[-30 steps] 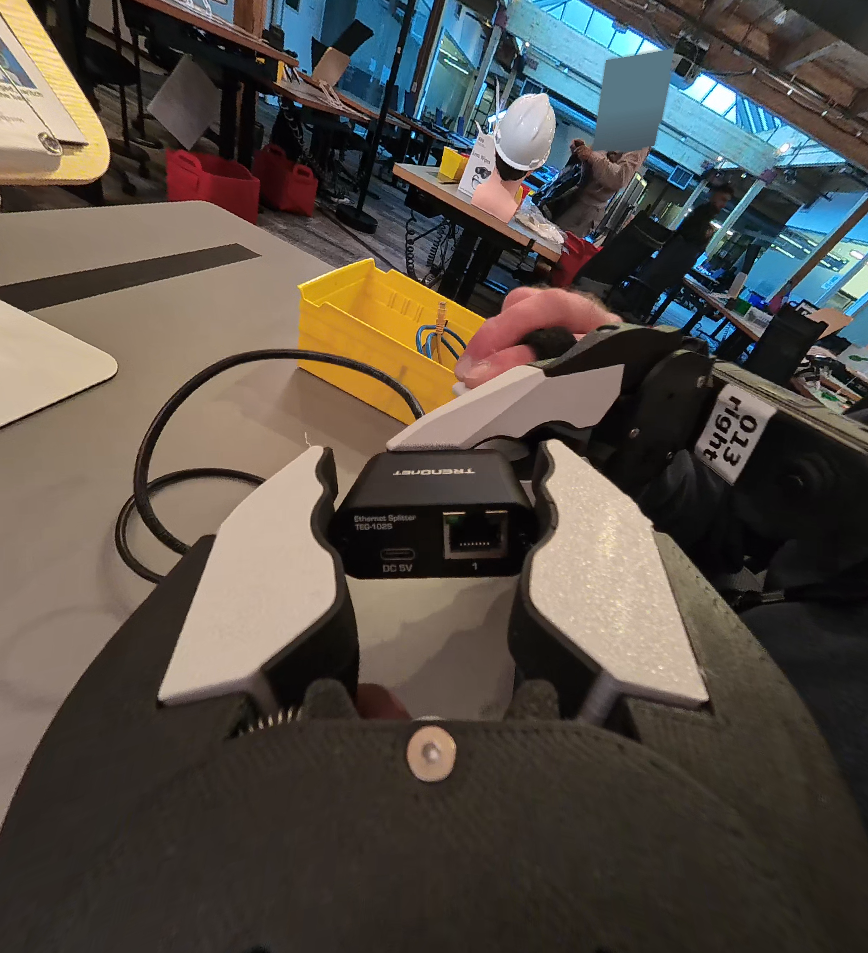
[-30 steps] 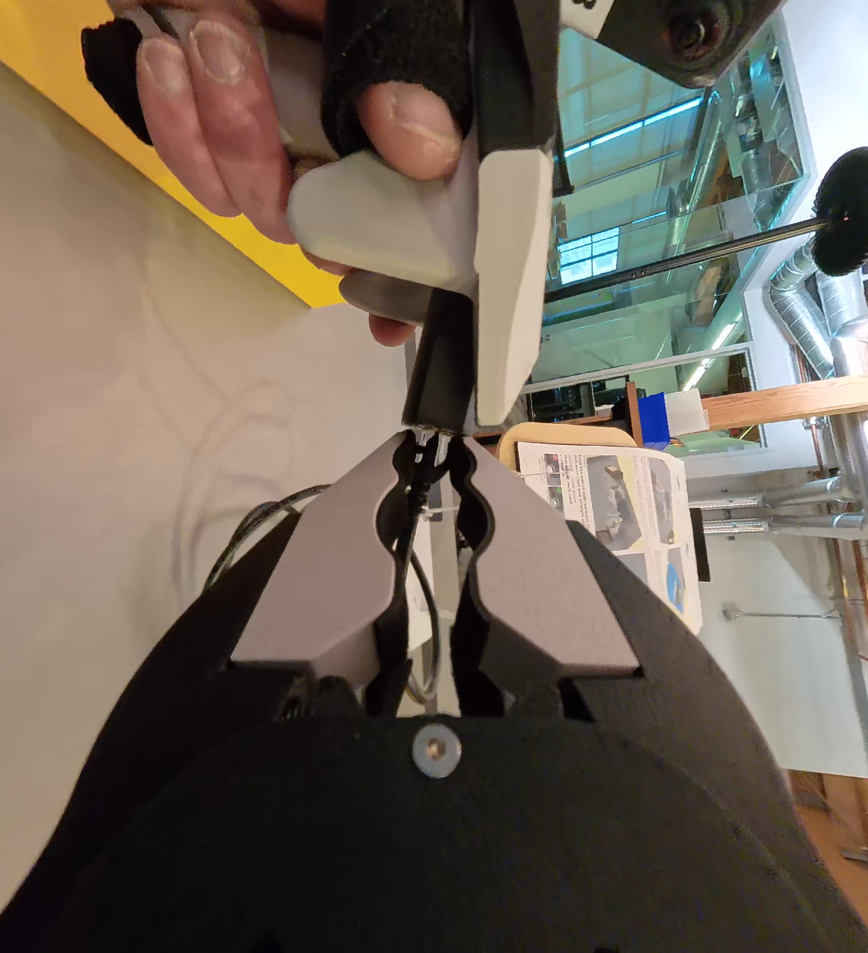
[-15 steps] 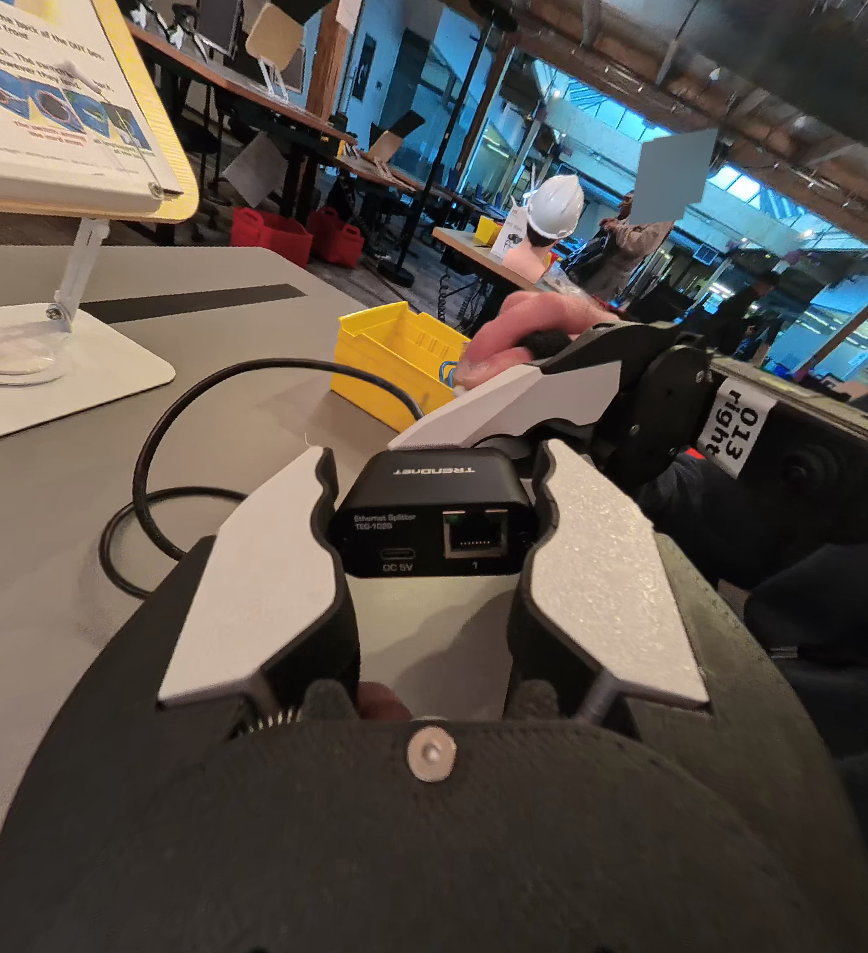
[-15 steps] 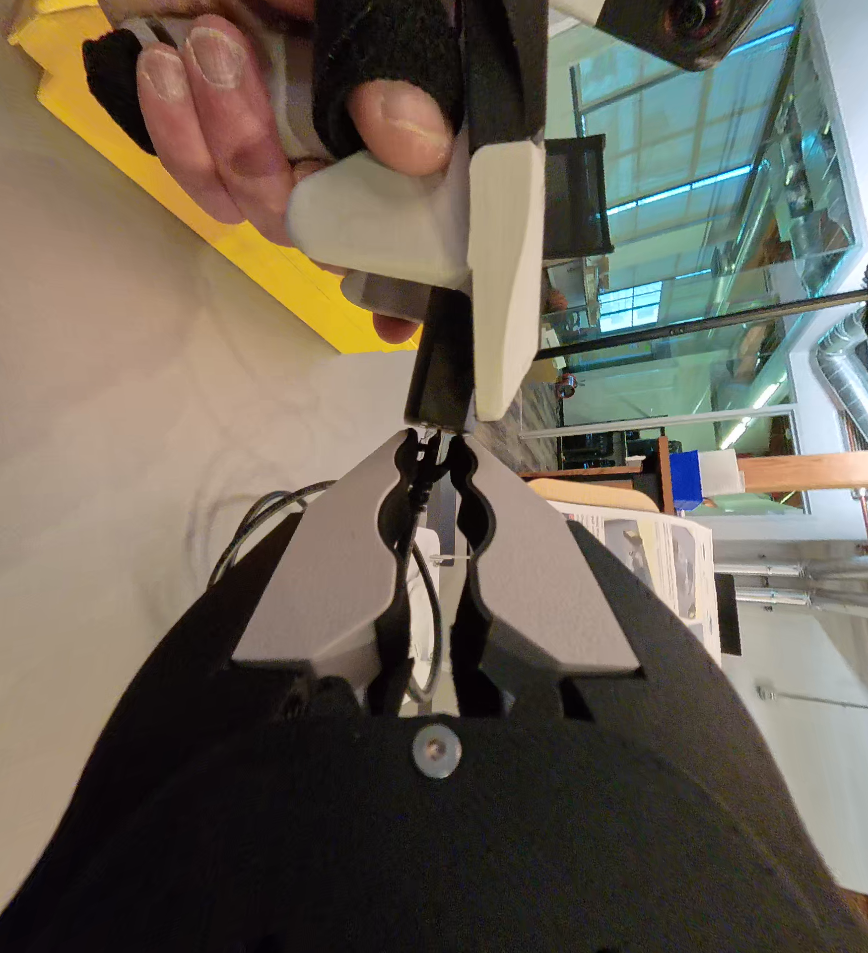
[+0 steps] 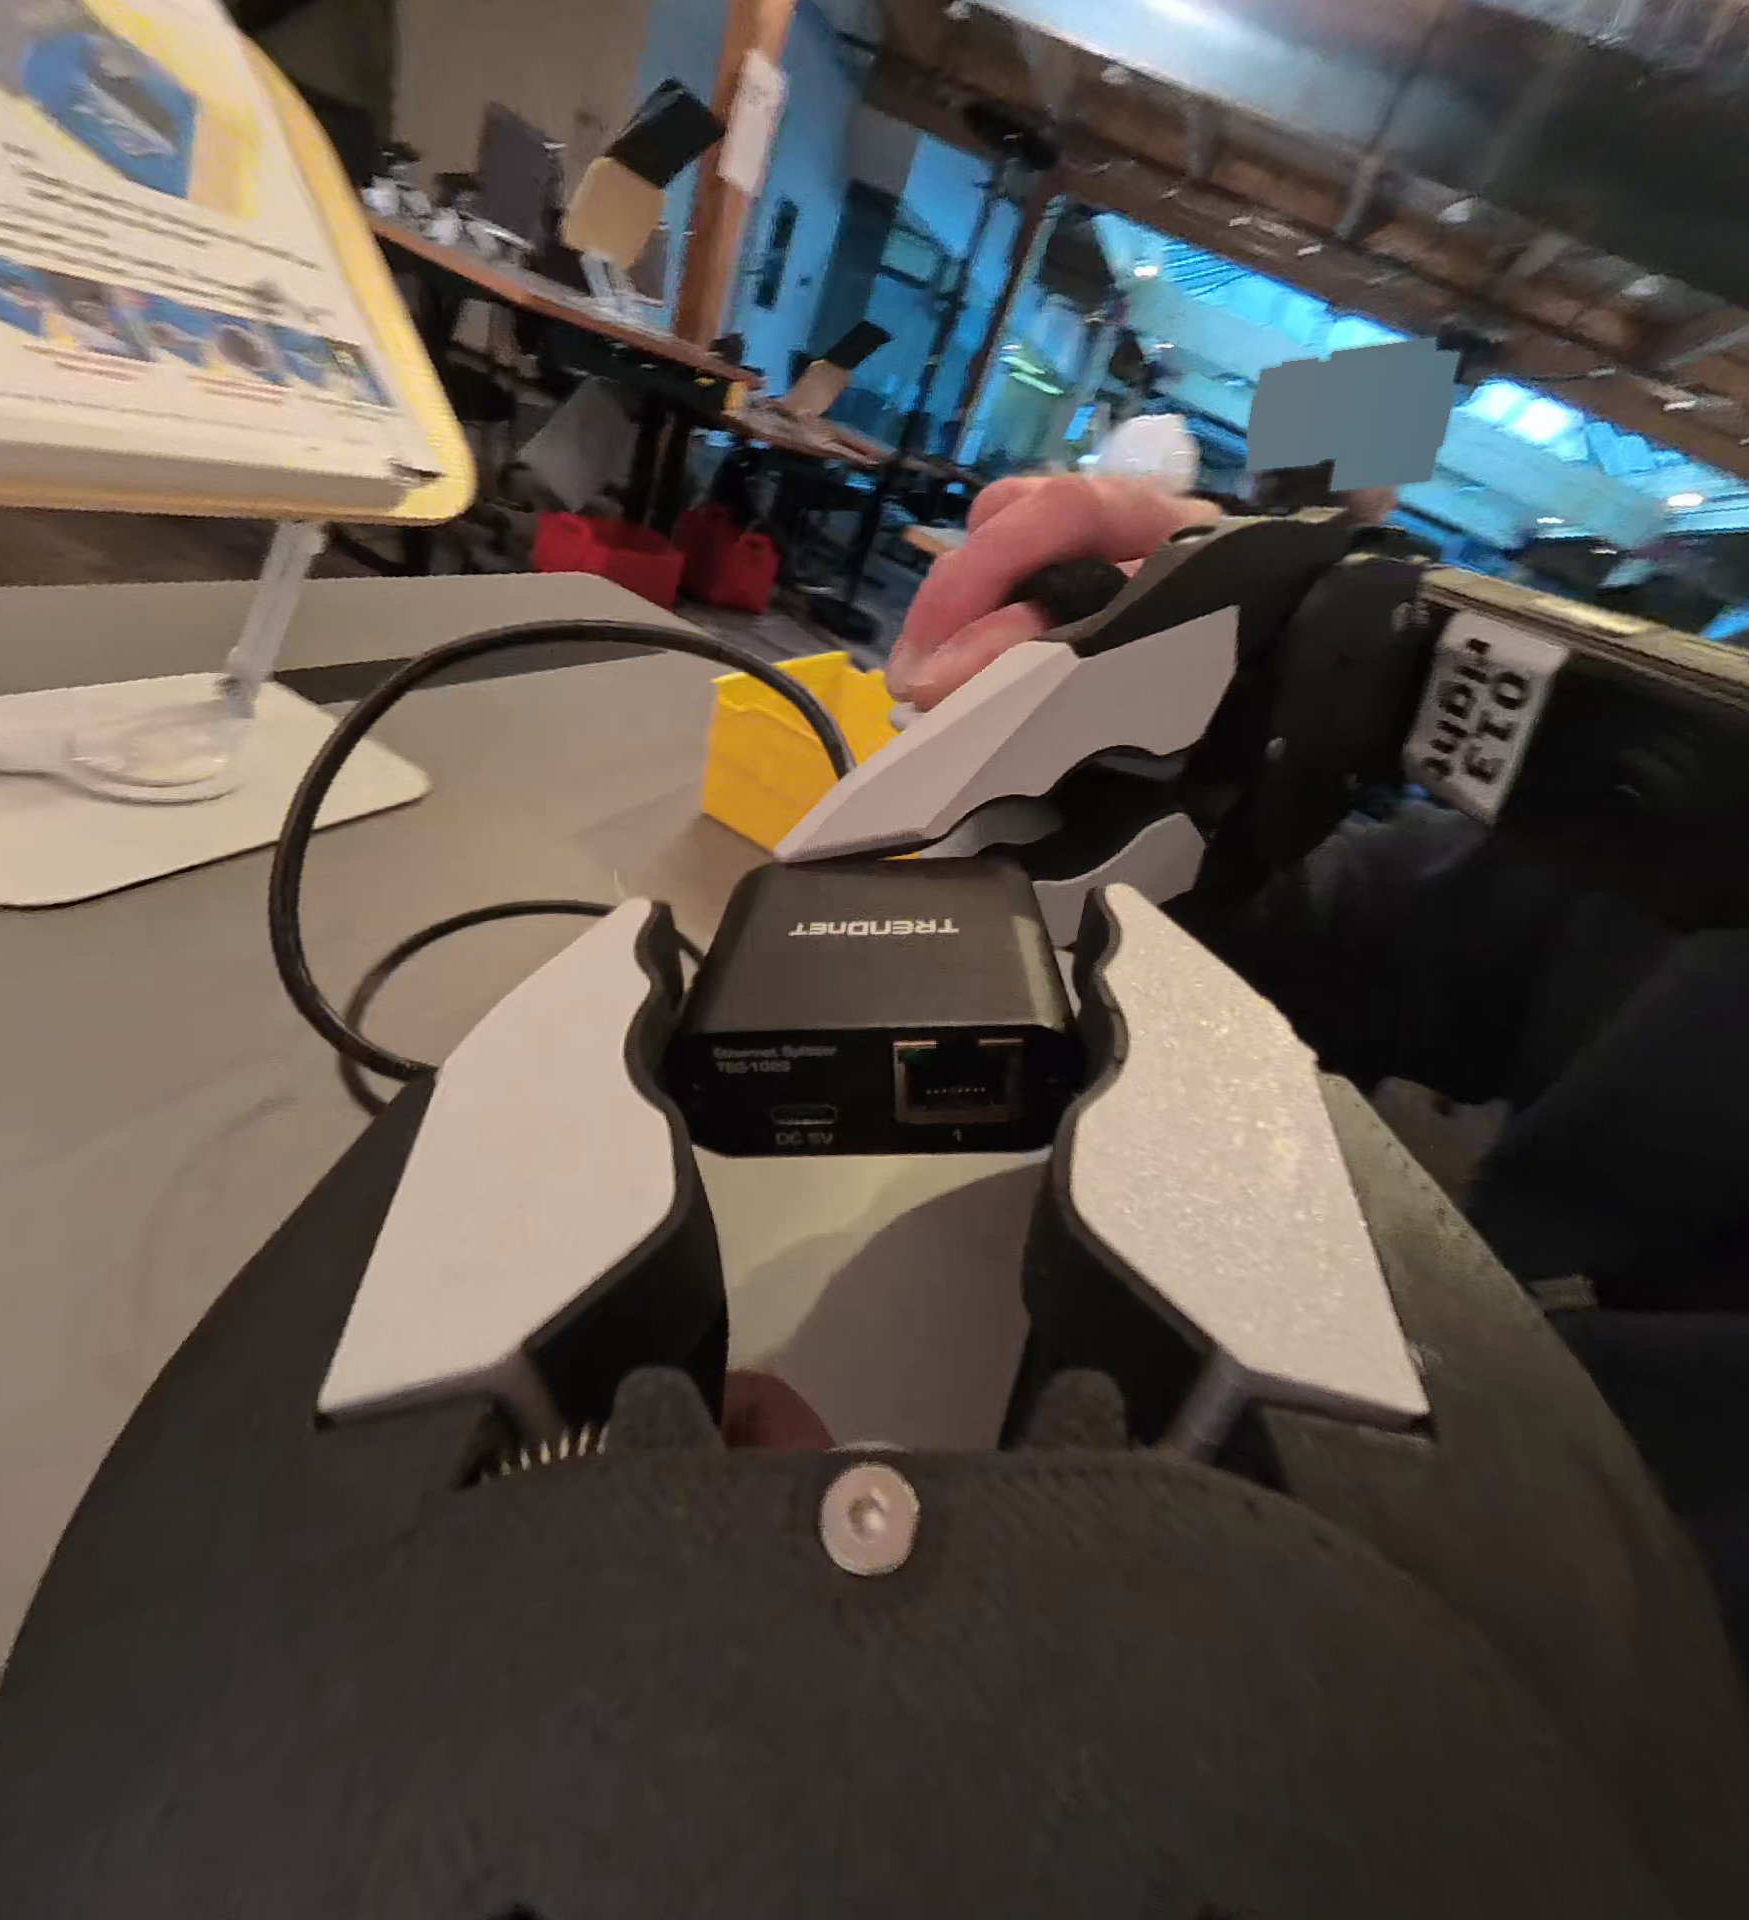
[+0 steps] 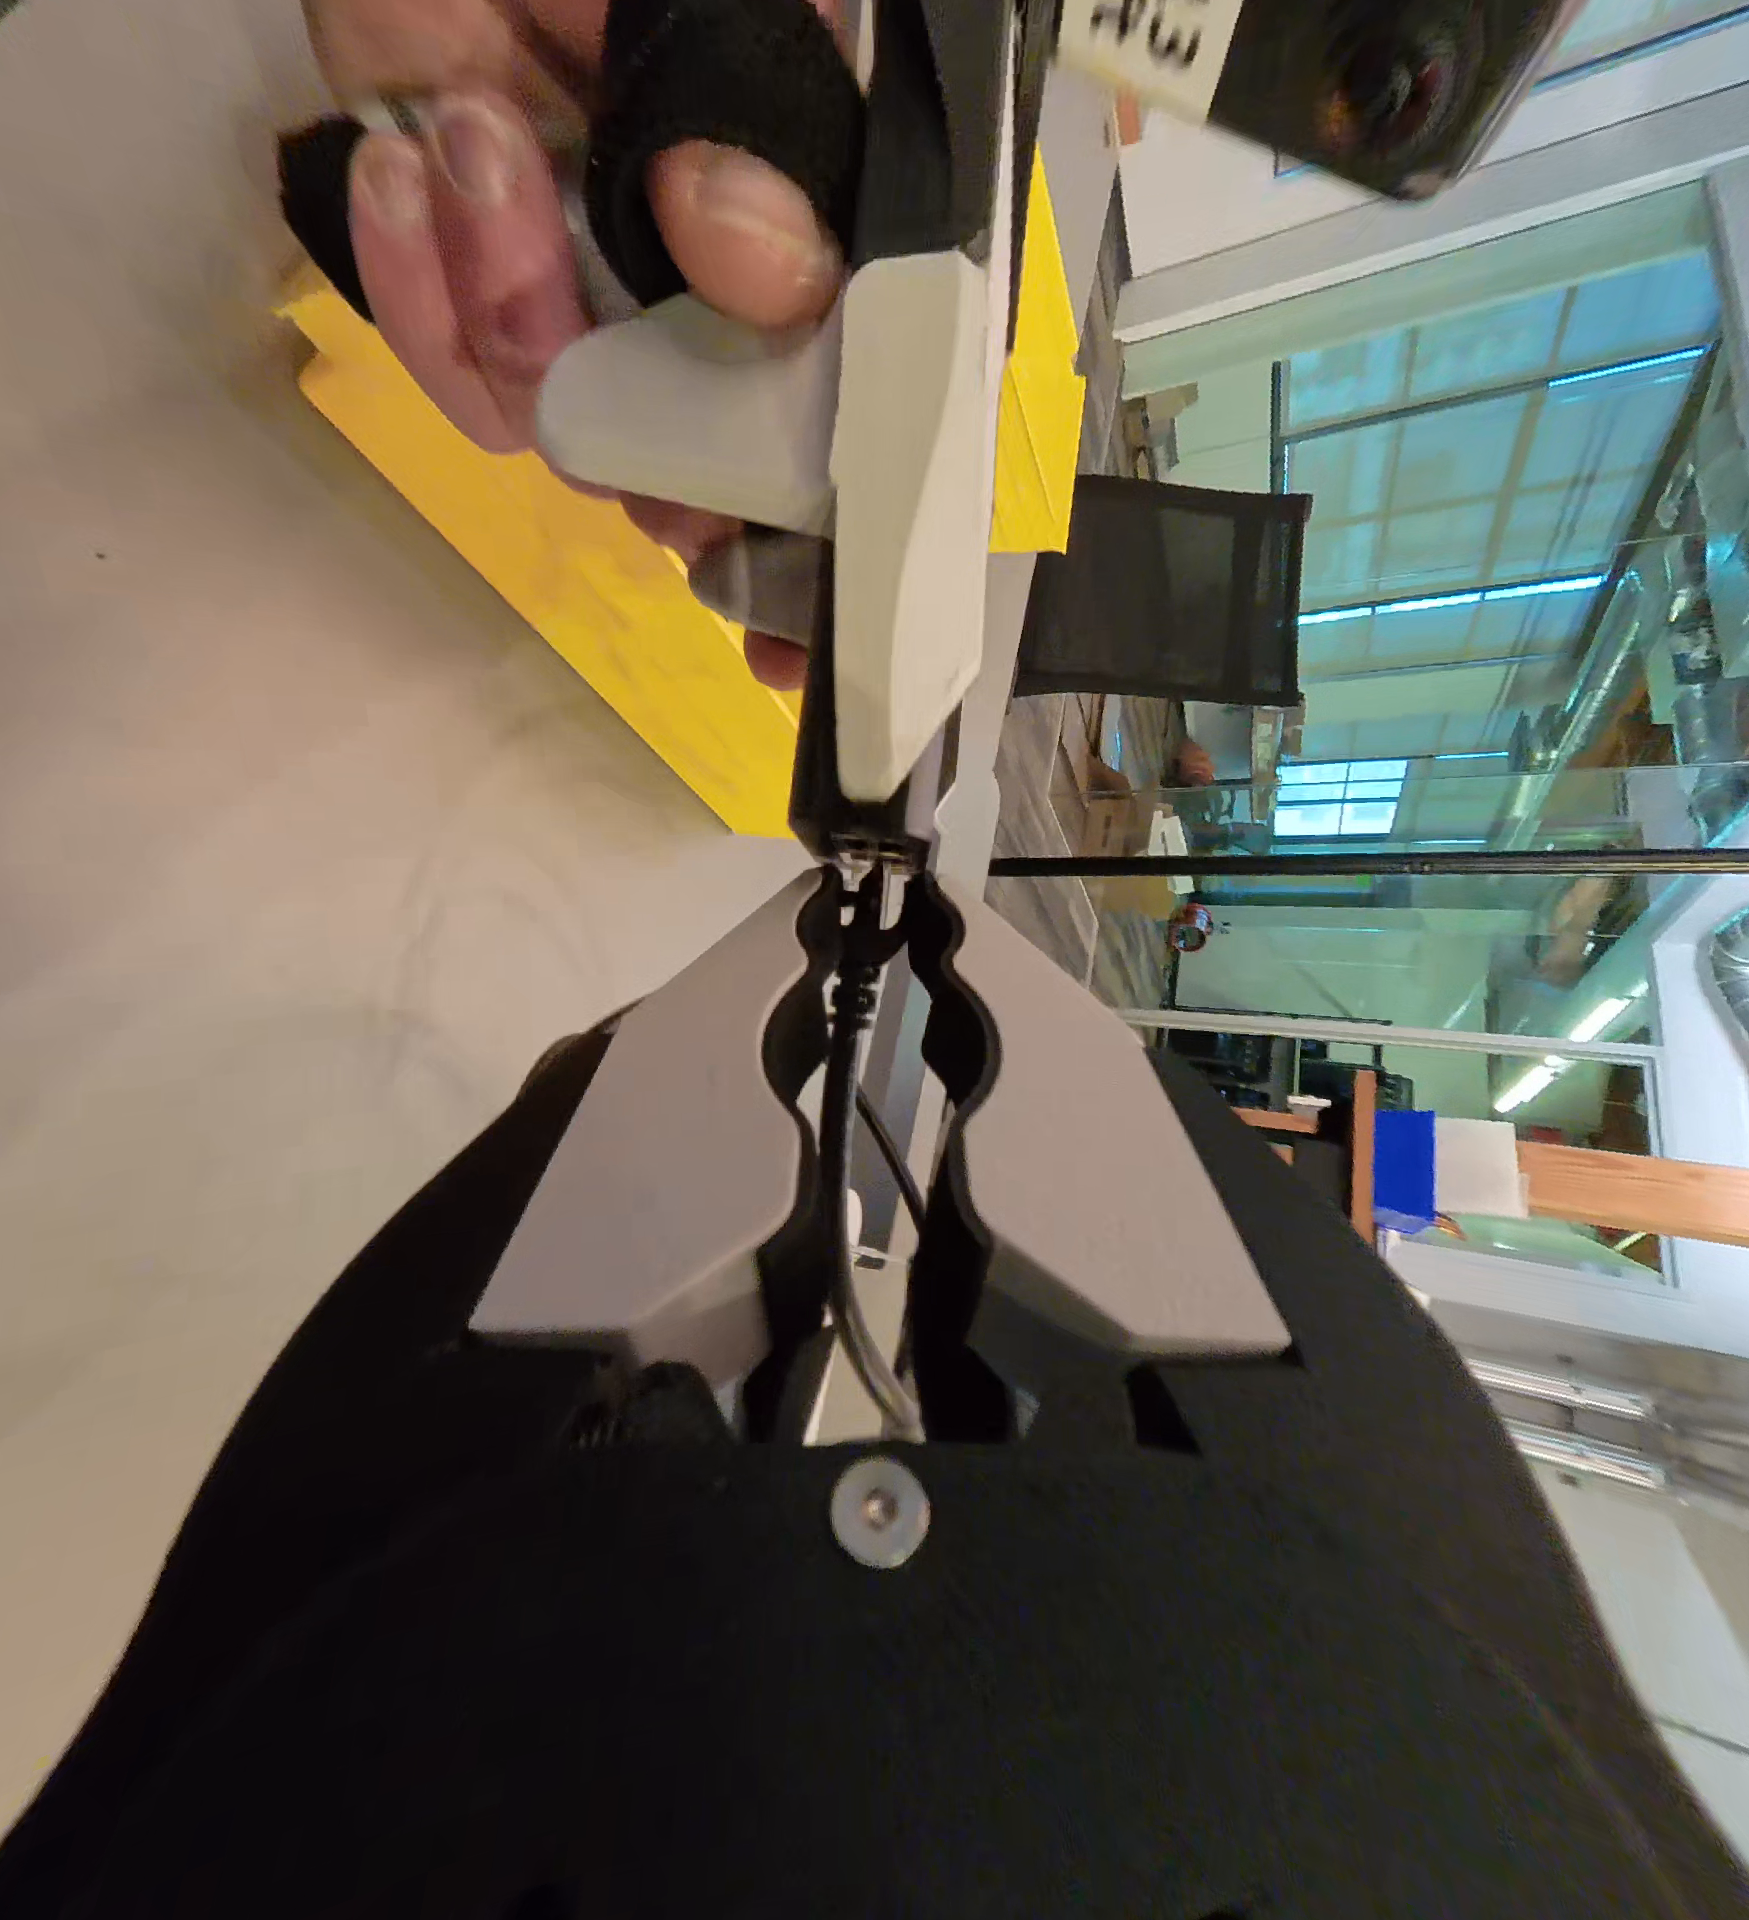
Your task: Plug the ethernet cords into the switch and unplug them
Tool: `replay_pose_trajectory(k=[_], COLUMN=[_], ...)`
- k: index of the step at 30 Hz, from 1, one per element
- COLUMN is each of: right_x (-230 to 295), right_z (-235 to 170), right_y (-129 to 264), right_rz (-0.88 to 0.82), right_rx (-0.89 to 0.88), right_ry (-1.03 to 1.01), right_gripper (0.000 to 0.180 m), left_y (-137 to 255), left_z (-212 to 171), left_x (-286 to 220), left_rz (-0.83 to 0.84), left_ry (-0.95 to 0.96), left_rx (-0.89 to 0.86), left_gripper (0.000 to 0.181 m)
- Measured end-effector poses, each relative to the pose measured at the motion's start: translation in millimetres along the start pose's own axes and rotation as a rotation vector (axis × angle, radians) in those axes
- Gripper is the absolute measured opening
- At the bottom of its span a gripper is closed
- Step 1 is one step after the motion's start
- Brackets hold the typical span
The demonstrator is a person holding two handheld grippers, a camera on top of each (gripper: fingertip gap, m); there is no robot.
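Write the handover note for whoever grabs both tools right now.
Left tool: shut on the black switch, held just above the grey table. The near port faces you, empty.
Right tool: shut on the black ethernet cord at its plug, right at the switch's far ports; whether it is seated cannot be told.
Yellow bin sits behind the switch.
Left: confirm or finish this plug-in, then unplug.
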State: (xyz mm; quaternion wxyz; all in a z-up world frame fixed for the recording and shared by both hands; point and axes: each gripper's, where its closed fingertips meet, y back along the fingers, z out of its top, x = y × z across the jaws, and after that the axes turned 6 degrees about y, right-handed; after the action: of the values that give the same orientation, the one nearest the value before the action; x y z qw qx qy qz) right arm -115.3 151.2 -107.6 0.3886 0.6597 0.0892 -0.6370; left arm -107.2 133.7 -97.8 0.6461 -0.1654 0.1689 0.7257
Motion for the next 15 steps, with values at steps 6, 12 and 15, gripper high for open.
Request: replay_pose_trajectory(k=[6, 12, 15], right_x=[-9, -16, -18], right_z=[2, 13, 8], right_y=[-11, 7, 2], right_rz=[-0.021, -0.009, -0.033], right_rx=[0.047, -0.032, -0.026], right_ry=[0.01, 0.046, 0.054], right_gripper=[0.011, 0.012, 0.012], left_y=[10, 11, 9], left_z=[11, 13, 15], left_x=[4, -15, -7], left_rz=[0.09, -0.096, -0.075], left_ry=[0.015, -0.006, -0.015], left_rx=[-0.009, -0.05, -0.072], left_gripper=[0.073, 0.073, 0.073])
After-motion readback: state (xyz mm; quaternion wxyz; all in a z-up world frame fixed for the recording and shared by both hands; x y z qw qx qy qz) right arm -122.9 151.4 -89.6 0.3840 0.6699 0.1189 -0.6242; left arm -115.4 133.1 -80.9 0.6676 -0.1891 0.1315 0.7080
